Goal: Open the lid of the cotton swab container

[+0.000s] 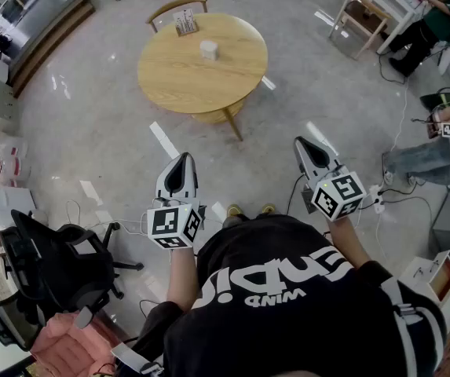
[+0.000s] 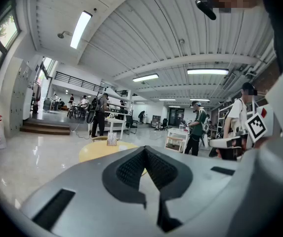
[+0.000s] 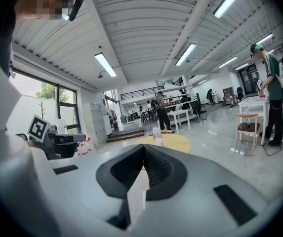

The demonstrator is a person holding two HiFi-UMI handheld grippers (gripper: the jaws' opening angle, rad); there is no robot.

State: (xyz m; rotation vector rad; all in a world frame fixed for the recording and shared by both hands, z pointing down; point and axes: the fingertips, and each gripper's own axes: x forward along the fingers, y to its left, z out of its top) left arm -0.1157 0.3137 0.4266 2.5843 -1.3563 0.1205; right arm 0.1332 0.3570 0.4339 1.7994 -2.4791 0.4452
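Round wooden table (image 1: 166, 77) on polished floor: one white cotton swab container (image 1: 208, 49) near its centre, upright, long axis vertical (lid detail too small to read). Left gripper (image 1: 182, 162), right gripper (image 1: 304, 146): jaws closed, empty, well apart from table.

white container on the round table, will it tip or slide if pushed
The container looks small and squat, so it is probably light and likelier to slide on the smooth wooden table than to tip. It stands alone near the middle, so nothing would brace it. Fragility can't be judged from here.
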